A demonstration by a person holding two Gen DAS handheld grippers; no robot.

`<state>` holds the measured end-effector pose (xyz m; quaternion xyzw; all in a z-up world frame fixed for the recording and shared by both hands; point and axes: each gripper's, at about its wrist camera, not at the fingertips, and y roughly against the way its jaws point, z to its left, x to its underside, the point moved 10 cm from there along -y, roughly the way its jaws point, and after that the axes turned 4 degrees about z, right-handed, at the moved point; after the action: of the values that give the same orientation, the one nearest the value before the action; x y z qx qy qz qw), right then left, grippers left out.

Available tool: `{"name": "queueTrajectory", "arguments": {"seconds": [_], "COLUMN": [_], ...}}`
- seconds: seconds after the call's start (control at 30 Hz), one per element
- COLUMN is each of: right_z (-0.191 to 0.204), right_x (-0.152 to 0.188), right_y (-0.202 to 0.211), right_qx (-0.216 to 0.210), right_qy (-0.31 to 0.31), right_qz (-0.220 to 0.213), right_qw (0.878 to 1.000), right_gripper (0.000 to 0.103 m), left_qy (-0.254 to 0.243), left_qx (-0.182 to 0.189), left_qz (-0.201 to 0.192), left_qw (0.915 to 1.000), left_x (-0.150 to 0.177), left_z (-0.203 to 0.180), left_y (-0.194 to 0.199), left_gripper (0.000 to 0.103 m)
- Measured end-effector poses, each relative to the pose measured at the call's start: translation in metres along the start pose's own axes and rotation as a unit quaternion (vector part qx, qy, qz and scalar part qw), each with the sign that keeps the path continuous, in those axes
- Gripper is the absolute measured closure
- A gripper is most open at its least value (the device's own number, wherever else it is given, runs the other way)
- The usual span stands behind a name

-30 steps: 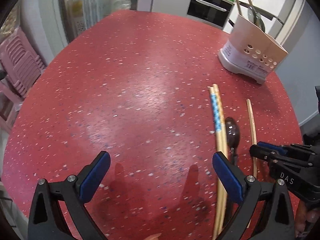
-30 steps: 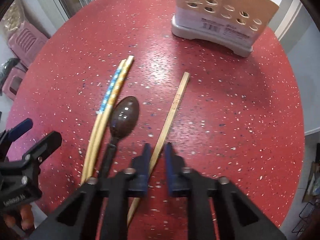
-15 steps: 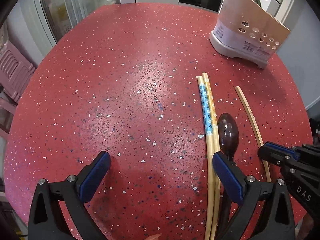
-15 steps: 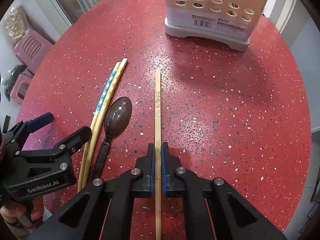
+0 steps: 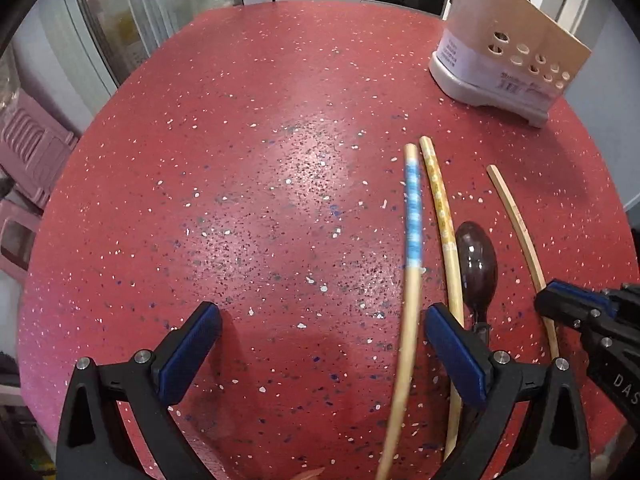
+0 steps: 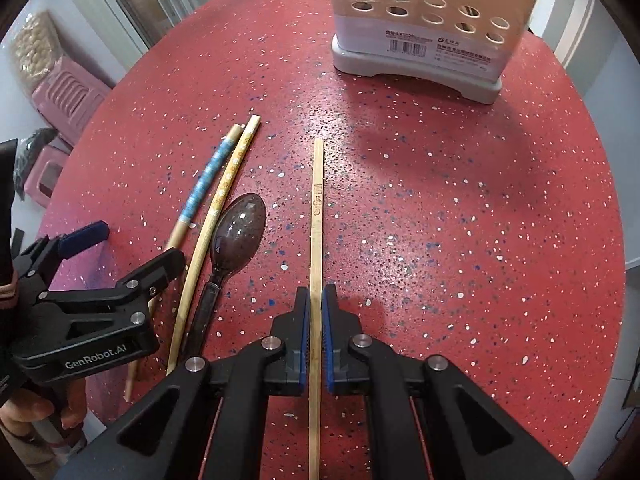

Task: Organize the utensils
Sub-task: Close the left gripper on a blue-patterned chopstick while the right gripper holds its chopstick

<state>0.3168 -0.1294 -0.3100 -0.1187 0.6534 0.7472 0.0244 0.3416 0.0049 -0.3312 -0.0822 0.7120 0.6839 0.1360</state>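
On a red speckled bench (image 6: 480,220), the right claw (image 6: 316,320) is closed tight on a plain wooden chopstick (image 6: 317,216), its blue pads pressing both sides of the stick, which runs straight ahead between them toward a white-and-tan utensil holder (image 6: 424,36) standing at the bench's far edge. The left claw (image 5: 320,344) is spread wide and grips nothing; a blue-banded chopstick (image 5: 412,240) passes through the gap close to its right finger, blurred in the left wrist view, while a yellow-patterned chopstick (image 5: 440,216) runs just outside that finger. A dark brown spoon (image 6: 236,236) lies bowl-forward just beside the yellow-patterned chopstick, between it and the plain one. Seen from the right wrist camera, the left claw sits low at the near left of the bench, over the thin ends of the two patterned chopsticks. Pink plastic stools (image 6: 68,96) stand on the floor beyond the bench's left rim.
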Motion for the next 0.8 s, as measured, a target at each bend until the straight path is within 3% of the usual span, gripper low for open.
{"name": "queueTrajectory", "arguments": {"seconds": [0.1,0.27,0.4,0.5,0.53,0.7,0.8], "right_z": [0.002,0.009,0.01,0.008,0.007,0.001,-0.004], "right_x": [-0.001,-0.008,-0.015,-0.016,-0.016,-0.013,-0.007], "right_y": [-0.001,-0.003,-0.008,-0.009,-0.009,-0.007,-0.005], "right_qx": [0.004,-0.023,-0.001,0.022,0.027,0.017,-0.002], "right_qy": [0.006,0.002,0.024,0.049,0.055,0.065,0.063], "right_qz": [0.008,0.049,0.071,0.083,0.083,0.076,0.066], "right_qw": [1.0,0.999,0.997,0.995,0.995,0.995,0.996], "right_gripper": [0.095,0.072,0.074,0.092,0.096,0.097,0.097], "left_qy": [-0.002,-0.006,-0.019,-0.036,-0.041,-0.073,-0.09], "left_qx": [-0.001,-0.002,0.001,0.009,0.012,0.02,0.027], "left_qz": [0.002,0.013,0.024,0.02,0.022,0.043,0.049], "left_qw": [1.0,0.9999,0.9995,0.9991,0.9989,0.9962,0.9944], "left_x": [0.0,-0.007,-0.016,-0.023,-0.025,-0.035,-0.038], "left_z": [-0.002,-0.006,-0.01,-0.016,-0.018,-0.035,-0.045], "left_y": [0.0,-0.003,-0.006,-0.001,0.0,0.004,0.007], "left_gripper": [0.0,0.0,0.0,0.001,0.009,0.029,0.069]}}
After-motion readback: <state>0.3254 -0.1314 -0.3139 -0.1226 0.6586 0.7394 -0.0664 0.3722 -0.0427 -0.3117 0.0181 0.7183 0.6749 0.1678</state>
